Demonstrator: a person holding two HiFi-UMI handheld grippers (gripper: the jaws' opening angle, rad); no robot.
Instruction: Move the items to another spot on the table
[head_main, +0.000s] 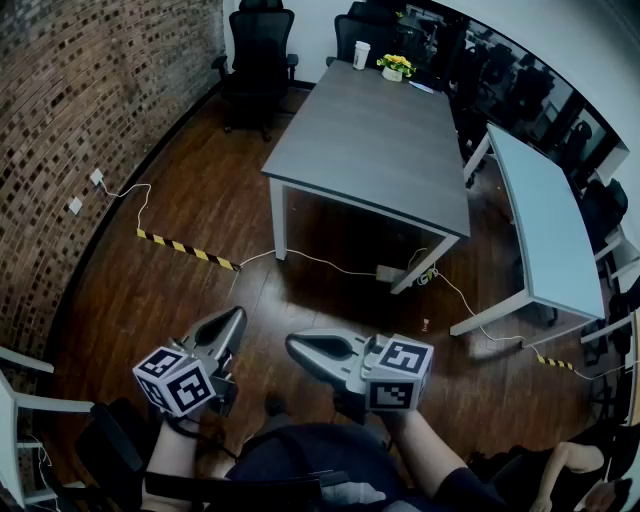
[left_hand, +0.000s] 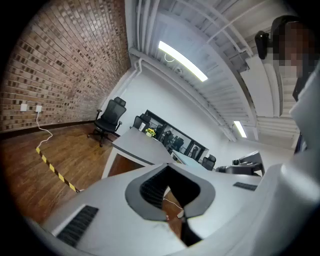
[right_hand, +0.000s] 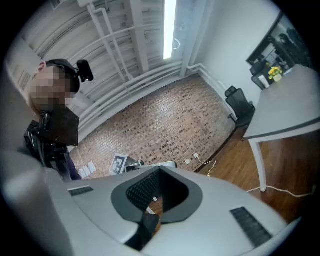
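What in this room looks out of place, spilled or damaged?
Nothing looks spilled or damaged. The only untidy thing is a loose white cable trailing across the wooden floor under the grey table. The cup and the yellow flowers stand upright at its far end.

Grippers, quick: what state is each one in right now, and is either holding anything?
Left gripper: closed, holding nothing.
Right gripper: closed, holding nothing.

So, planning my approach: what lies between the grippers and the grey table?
Head view: wooden floor, crossed by a white cable running to a power strip beneath the grey table; striped floor tape ends at the left.
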